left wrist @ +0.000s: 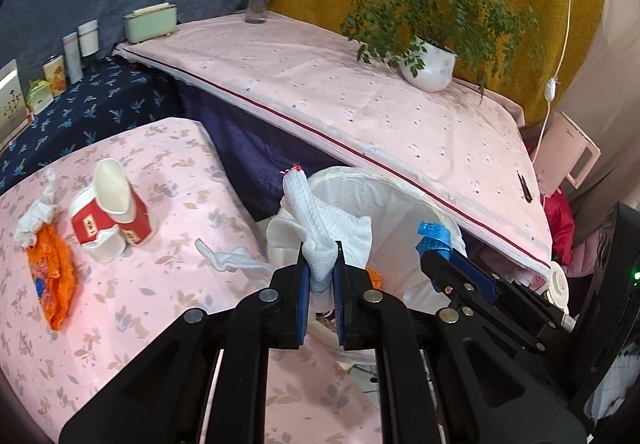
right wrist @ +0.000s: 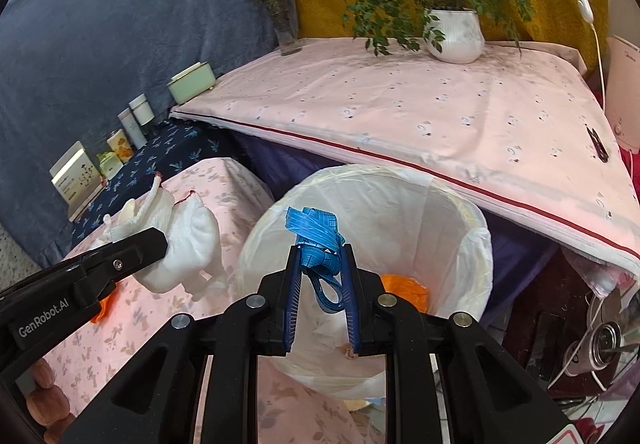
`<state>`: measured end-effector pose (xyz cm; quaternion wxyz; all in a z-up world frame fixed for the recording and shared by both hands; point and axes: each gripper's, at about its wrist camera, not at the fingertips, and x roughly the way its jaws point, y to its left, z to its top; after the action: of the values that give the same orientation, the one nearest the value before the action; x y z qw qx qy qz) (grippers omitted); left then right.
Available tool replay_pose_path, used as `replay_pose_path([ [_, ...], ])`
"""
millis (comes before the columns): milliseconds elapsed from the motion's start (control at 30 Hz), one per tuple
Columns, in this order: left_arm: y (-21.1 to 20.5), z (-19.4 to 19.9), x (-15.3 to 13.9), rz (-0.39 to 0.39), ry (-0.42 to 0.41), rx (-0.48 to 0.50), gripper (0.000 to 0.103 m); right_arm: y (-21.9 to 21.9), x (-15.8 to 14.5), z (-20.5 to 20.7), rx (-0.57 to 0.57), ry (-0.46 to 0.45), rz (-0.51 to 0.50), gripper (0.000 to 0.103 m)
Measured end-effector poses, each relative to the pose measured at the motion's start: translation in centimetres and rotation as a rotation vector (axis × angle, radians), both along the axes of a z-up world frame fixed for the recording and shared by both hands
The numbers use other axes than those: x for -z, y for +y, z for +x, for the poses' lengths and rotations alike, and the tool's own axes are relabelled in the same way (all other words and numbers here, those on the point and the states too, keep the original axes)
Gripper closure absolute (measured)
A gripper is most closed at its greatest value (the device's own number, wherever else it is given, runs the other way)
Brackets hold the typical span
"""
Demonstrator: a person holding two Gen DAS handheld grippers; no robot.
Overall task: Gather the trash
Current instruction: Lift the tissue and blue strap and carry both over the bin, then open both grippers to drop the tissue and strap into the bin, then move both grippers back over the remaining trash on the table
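Left gripper [left wrist: 320,264] closed on a white knitted cloth [left wrist: 316,220], the cloth standing up between the blue pads and flopping forward past the tips. Right gripper [right wrist: 320,264] clamped on a bundle of blue tape [right wrist: 316,240], one loop hanging down between the fingers. Directly ahead of and under the right gripper's tips: the trash bin [right wrist: 476,244], lined with a white bag, something orange lying inside. From the left gripper's camera, the bin just behind the held cloth and slightly right.

Still lying on the pink floral table [left wrist: 168,284], to the left of the left gripper: two red-and-white paper cups [left wrist: 108,212] tipped over and touching, an orange wrapper [left wrist: 52,268] with a white rag [left wrist: 36,212] at its far end, and a twisted white strip [left wrist: 232,260] close to the left finger.

Farther ahead of both grippers: a potted plant [right wrist: 456,32] and a vase of flowers [right wrist: 284,20] on a pink covered surface.
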<state>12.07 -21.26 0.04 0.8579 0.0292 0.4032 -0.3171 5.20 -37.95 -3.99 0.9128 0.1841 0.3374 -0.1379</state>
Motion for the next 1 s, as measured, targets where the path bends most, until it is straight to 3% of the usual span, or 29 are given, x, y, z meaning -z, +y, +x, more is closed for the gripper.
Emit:
replay_pose_path([
  [133, -1.2, 0.3, 0.5, -0.022, 0.042, 0.016, 0.088, -1.0, 0.7, -0.2, 0.019, 0.013, 0.005, 0.085],
  [200, -1.4, 0.5, 0.7, -0.027, 0.06, -0.002, 0.055, -1.3, 0.9, -0.2, 0.025, 0.019, 0.005, 0.083],
  [233, -1.4, 0.5, 0.7, -0.03, 0.051, -0.017, 0.051, -1.4, 1.0, -0.1, 0.026, 0.022, 0.007, 0.081],
  [367, -1.3, 0.6, 0.7, -0.009, 0.026, -0.031, 0.05, -1.7, 1.2, 0.0, 0.035, 0.024, 0.009, 0.081],
  [500, -0.6, 1.0, 1.1, -0.005, 0.035, -0.063, 0.05, -1.7, 1.3, 0.0, 0.042, 0.024, 0.008, 0.068],
  [1000, 3.5, 1.3, 1.4, 0.005, 0.023, -0.144, 0.05, 1.9, 0.3, 0.6, -0.022, 0.014, -0.022, 0.059],
])
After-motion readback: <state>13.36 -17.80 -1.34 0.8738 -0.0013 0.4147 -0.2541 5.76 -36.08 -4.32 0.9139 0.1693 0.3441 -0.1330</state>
